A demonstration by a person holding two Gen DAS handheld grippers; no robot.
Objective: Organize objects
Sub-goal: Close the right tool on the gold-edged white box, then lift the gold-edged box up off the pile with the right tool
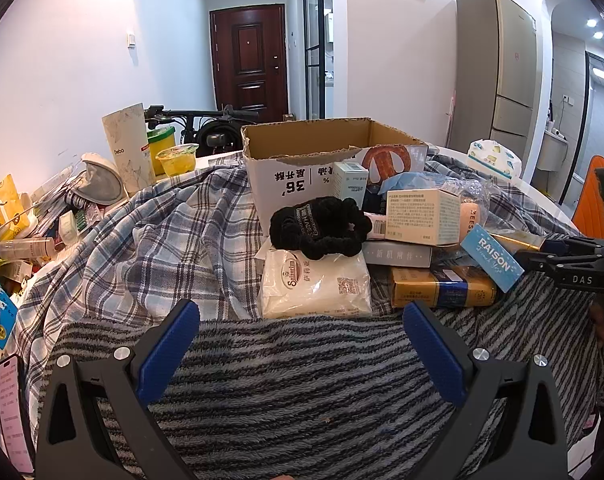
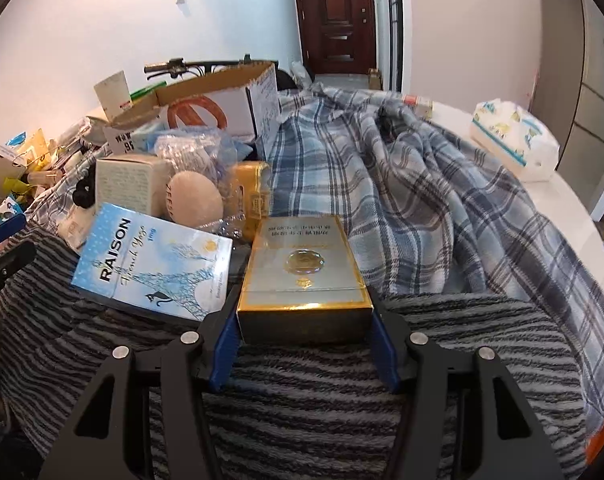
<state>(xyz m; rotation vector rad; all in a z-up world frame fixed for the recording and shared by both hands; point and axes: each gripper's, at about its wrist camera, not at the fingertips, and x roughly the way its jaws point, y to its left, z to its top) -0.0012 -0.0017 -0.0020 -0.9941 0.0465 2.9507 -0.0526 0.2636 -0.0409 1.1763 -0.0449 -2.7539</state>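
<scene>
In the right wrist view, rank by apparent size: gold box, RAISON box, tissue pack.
1. Gold box, though nearest the camera, so inflated.
2. RAISON box, close behind; unsure.
3. Tissue pack, farthest away.

"RAISON" is printed in dark capitals on the flat light-blue carton [image 2: 151, 258], with "1mg" beside it. "36" is read upside down on the white side of the open cardboard box [image 1: 297, 186]. "Debo" is printed on the tall cream paper carton [image 1: 127, 150]. "DAS" is marked on the black gripper arm [image 1: 582, 279]. "Saitariya" is seen, though small, on the white plastic packet [image 1: 316, 284].
</scene>
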